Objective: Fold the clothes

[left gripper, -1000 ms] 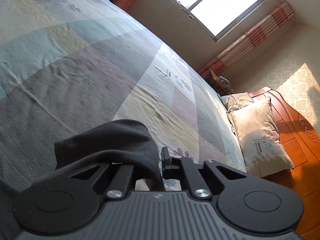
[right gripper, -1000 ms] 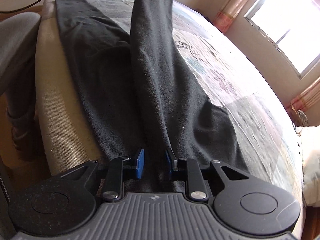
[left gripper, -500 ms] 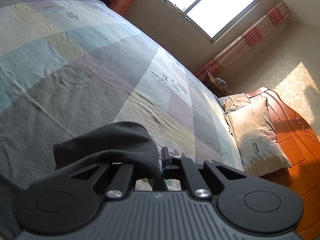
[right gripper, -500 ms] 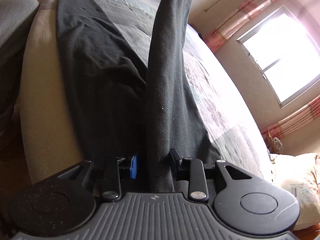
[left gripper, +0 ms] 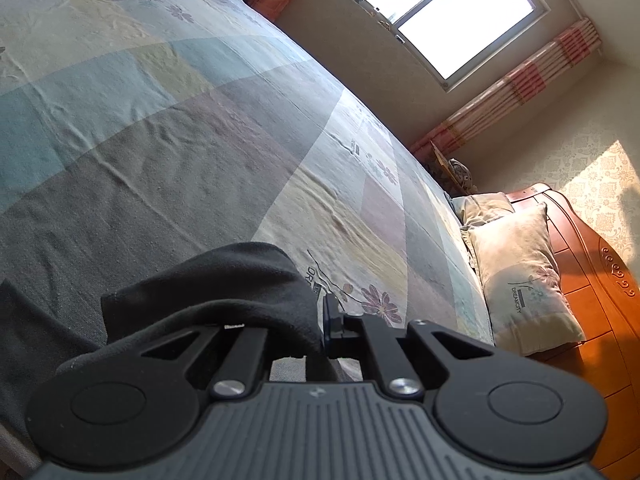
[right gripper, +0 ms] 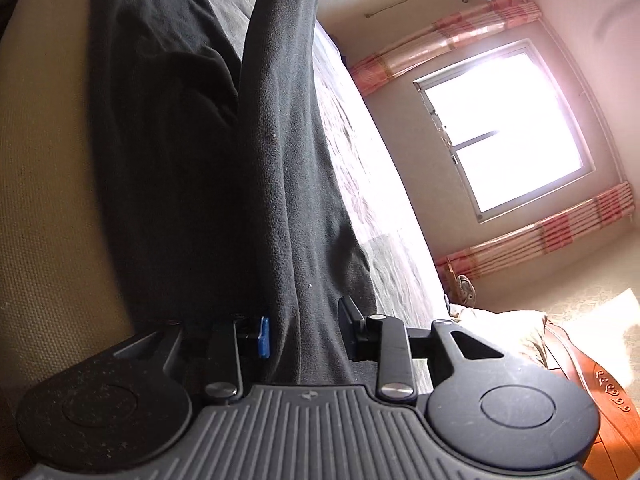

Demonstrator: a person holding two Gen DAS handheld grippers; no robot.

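A: Since a second ago, right gripper has swung round: the window sat at the top corner of its view then, now sits mid-frame to the side. Its jaws stood closer together then, wider now. Left view slid slightly along the bed; more of the flower print near the pillow shows.

B: Grip on the left gripper?

A: Jaws pinched together on a bunched fold of the black garment. Cloth humps up over one finger and drapes back down toward the bed.

B: And the right?

A: Jaws partly apart, a strip of the same black garment running between them. Blue pad sits just beside the cloth on one side; on the other side I cannot tell whether the pad touches the cloth. Whether it presses: cannot tell.

B: Where is the garment relative to the bed?

A: Laid along the bed's near edge, on the grey patch of the cover. One band rises taut off the bed, from the right gripper up out of the top of the frame. The rest lies flat beside it, toward the tan mattress side.

B: Anything else by the bed?

A: Pillow at the wooden headboard; striped curtains flank the window beyond the bed.
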